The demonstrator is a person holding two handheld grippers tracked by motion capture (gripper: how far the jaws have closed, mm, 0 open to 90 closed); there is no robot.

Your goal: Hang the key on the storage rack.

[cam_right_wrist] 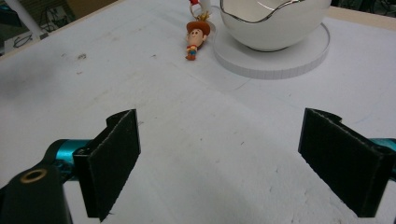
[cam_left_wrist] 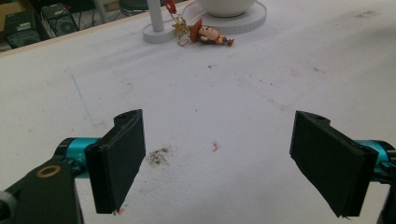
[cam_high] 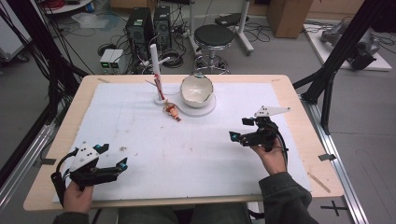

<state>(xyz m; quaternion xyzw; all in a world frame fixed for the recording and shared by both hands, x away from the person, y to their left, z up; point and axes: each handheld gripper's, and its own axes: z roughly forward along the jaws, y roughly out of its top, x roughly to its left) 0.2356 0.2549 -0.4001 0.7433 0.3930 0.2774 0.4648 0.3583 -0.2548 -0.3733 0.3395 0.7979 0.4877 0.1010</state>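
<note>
A small cowboy-doll keychain (cam_high: 172, 112) (cam_left_wrist: 208, 35) (cam_right_wrist: 195, 37) lies on the white mat beside a white egg-shaped bowl (cam_high: 196, 90) (cam_right_wrist: 271, 21) that rests on a round white base (cam_right_wrist: 280, 60). A white upright post (cam_high: 155, 70) on a small round foot (cam_left_wrist: 156, 35) stands left of the bowl, with a red cord at it. My left gripper (cam_high: 111, 157) (cam_left_wrist: 219, 161) is open near the front left of the mat, holding nothing. Open and bare too, my right gripper (cam_high: 241, 129) (cam_right_wrist: 224, 158) hovers at the right, pointing toward the doll and bowl.
The white mat (cam_high: 187, 154) covers most of a wooden table (cam_high: 299, 107). Small dirt marks (cam_left_wrist: 159, 156) dot the mat. Beyond the far edge stand a black stool (cam_high: 214, 37), computer towers (cam_high: 140, 28) and cables. Black frame struts (cam_high: 341, 51) rise at both sides.
</note>
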